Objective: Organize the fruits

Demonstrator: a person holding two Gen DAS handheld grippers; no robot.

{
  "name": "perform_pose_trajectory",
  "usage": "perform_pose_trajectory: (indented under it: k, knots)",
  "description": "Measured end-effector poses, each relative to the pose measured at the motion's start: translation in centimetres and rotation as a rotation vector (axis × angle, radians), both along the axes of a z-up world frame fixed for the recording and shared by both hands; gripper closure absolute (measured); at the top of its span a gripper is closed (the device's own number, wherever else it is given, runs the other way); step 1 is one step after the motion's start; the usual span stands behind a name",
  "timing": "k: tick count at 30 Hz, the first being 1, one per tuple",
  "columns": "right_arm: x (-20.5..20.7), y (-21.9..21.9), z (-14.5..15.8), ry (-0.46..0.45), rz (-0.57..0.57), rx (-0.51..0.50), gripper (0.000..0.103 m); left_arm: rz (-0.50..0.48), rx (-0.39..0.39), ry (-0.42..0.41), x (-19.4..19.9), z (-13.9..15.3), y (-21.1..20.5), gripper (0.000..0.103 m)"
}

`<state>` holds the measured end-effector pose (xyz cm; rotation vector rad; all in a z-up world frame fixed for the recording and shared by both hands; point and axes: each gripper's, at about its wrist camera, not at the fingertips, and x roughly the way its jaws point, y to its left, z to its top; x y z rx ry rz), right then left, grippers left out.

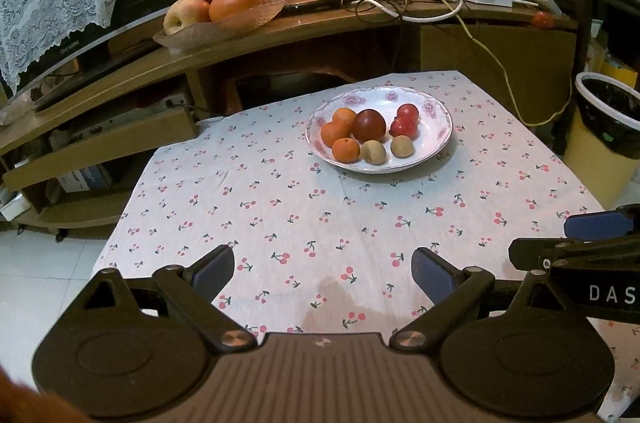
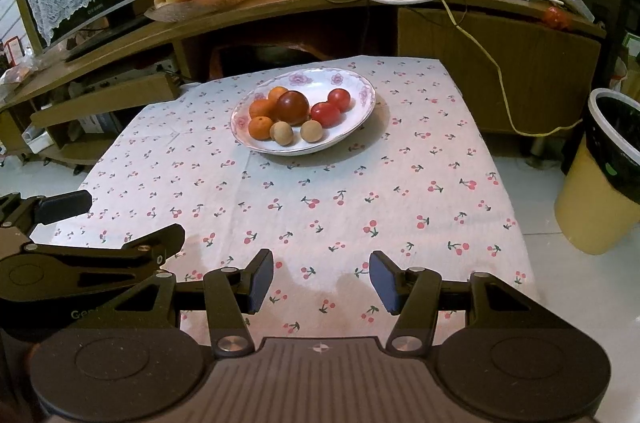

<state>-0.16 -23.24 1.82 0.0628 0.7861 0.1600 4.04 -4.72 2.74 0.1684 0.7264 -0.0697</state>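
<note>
Left gripper (image 2: 80,223) alongside, fruit plate (image 2: 352,127) beyond.

A home living room: lace-draped television (image 1: 80,3) on a wooden media console (image 1: 280,35); cherry-print tablecloth (image 1: 320,215); lined wastebin (image 2: 604,175).

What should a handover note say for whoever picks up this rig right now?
Left claw: open, empty, above the near edge of the cherry-print tablecloth.
Right claw: open, empty, alongside it.
White floral-rimmed ceramic plate sits mid-table, holding three small orange tangerines, one dark red round fruit, two red fruits and two tan round fruits.
Done: no fruit gripped.
Left: the organizing itself.
</note>
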Motion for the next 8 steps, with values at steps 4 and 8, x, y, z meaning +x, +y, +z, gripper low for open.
perform_pose_trajectory:
  k: [4, 8]
  knots:
    - [-0.04, 0.0, 0.03, 0.0, 0.001, 0.002, 0.048, 0.002, -0.003, 0.002, -0.21, 0.08, 0.03, 0.002]
    - [-0.09, -0.04, 0.02, 0.0, 0.001, 0.002, 0.048, 0.003, -0.004, 0.002, -0.32, 0.13, 0.08, 0.002]
